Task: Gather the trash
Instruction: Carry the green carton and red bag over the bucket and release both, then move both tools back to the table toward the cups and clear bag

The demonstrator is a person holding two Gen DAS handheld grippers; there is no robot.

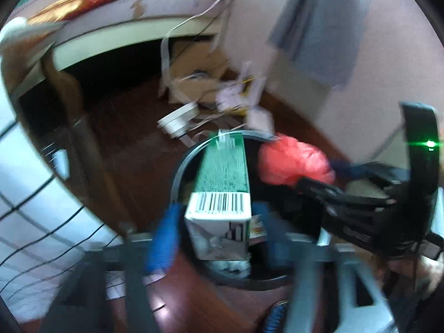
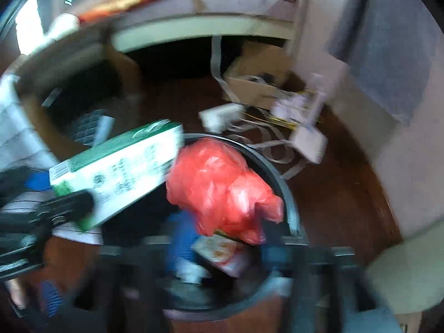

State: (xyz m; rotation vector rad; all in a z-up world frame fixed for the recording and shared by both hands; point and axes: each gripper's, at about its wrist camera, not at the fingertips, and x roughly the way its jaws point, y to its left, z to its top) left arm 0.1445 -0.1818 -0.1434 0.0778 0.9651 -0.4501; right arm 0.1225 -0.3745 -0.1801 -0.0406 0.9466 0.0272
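A round black trash bin (image 1: 179,168) stands on the dark wooden floor, and both grippers hang over it. My left gripper (image 1: 215,236) is open. A green and white carton (image 1: 222,191) with a barcode lies between its blue pads (image 1: 163,238), tilted into the bin, with a small gap at the left pad. My right gripper (image 2: 227,247) is also open, with a crumpled red plastic bag (image 2: 222,186) between its fingers above the bin's rim (image 2: 290,197). A small printed packet (image 2: 222,254) lies under the bag. Both views are blurred.
A bed (image 1: 111,36) with a red and gold blanket runs along the back, dark beneath. On the floor behind the bin are a cardboard box (image 2: 258,83), white cables, and white devices (image 1: 179,120). A pale wall (image 2: 360,138) with grey cloth is to the right.
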